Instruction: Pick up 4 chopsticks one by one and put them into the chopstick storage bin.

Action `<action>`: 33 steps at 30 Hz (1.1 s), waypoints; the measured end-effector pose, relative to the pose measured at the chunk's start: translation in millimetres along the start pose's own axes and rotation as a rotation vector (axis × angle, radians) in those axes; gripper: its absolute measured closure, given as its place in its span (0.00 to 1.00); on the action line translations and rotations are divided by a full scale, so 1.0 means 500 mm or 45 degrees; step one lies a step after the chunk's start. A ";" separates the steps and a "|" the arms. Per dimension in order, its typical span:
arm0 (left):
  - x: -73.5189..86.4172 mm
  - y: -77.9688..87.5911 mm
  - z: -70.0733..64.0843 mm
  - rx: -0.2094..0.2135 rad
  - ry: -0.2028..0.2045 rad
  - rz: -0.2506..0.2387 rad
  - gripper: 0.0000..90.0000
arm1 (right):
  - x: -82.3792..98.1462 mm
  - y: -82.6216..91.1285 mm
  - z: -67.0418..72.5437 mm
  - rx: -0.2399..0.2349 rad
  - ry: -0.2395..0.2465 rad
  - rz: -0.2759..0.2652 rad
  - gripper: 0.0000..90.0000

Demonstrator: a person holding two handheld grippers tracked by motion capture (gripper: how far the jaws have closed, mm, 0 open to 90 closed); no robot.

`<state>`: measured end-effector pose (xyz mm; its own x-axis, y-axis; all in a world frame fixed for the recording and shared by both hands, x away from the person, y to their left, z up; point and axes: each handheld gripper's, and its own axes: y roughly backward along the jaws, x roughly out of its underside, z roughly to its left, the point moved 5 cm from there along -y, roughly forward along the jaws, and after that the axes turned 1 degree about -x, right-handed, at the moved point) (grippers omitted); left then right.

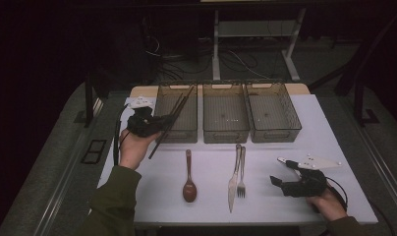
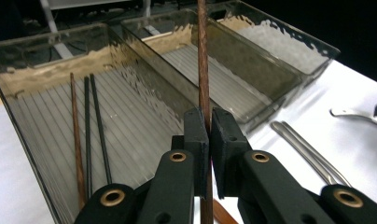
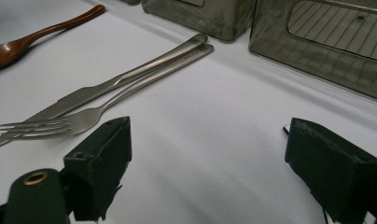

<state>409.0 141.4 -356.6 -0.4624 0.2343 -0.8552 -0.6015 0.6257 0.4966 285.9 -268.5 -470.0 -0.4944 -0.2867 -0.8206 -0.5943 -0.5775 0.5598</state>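
Left gripper (image 1: 155, 123) raised, jaws pinched together, right gripper (image 1: 277, 181) low, jaws spread wide

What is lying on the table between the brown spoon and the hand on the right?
A knife and fork, side by side, lie between the spoon and the right gripper, in the high view.

3 bins (image 1: 226, 118), 4 chopsticks (image 2: 203, 56), 1 spoon (image 1: 188, 177), knife (image 1: 233, 179), fork (image 1: 241, 174).

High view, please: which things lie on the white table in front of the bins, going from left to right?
Wooden spoon → knife → fork → right gripper, resting open on the table.
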 end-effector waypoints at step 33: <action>-0.097 -0.132 0.120 -0.144 -0.009 -0.043 0.94 | 0.000 0.001 0.000 -0.012 -0.001 -0.005 0.16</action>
<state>510.2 133.3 -357.0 -0.4362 0.2204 -0.8724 -0.6866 0.5452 0.4810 285.4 -269.1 -469.7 -0.4928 -0.2837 -0.8226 -0.5902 -0.5857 0.5556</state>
